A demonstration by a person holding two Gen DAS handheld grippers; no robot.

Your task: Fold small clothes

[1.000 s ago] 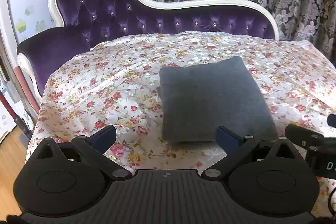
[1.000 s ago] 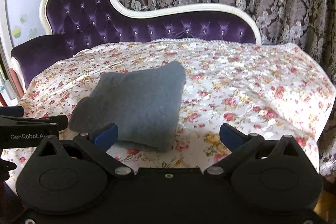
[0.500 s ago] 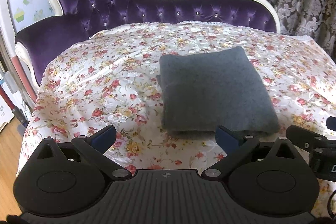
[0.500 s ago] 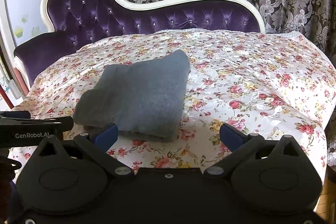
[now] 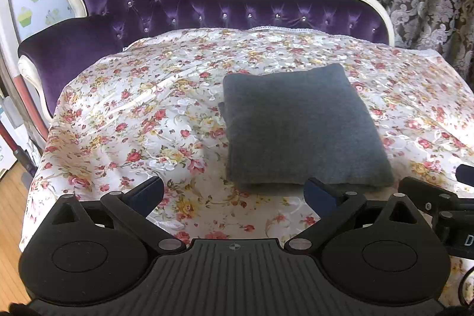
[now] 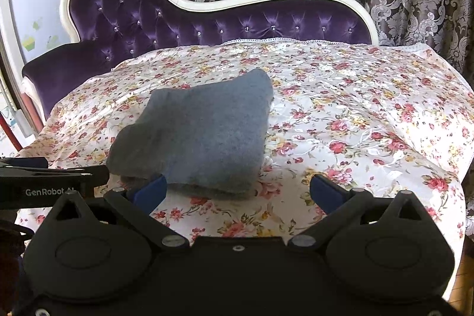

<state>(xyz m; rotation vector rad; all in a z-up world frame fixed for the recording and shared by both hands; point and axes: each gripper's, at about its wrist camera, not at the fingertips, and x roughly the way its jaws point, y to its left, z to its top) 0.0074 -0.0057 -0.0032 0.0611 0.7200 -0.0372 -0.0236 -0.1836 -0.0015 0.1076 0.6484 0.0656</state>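
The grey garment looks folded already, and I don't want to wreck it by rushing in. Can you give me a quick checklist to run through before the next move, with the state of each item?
1. Grey garment folded into a compact rectangle: ok.
2. It lies wholly on the floral cover, away from the cover's edges: ok.
3. Left gripper jaws apart and holding nothing: ok.
4. Right gripper jaws apart and holding nothing: ok.
5. Both grippers clear of the cloth: cannot tell; one blue pad of each overlaps its near edge in its own view.
6. Layers underneath lying even: cannot tell; a lower layer peeks out at the left edge and the rest is hidden.
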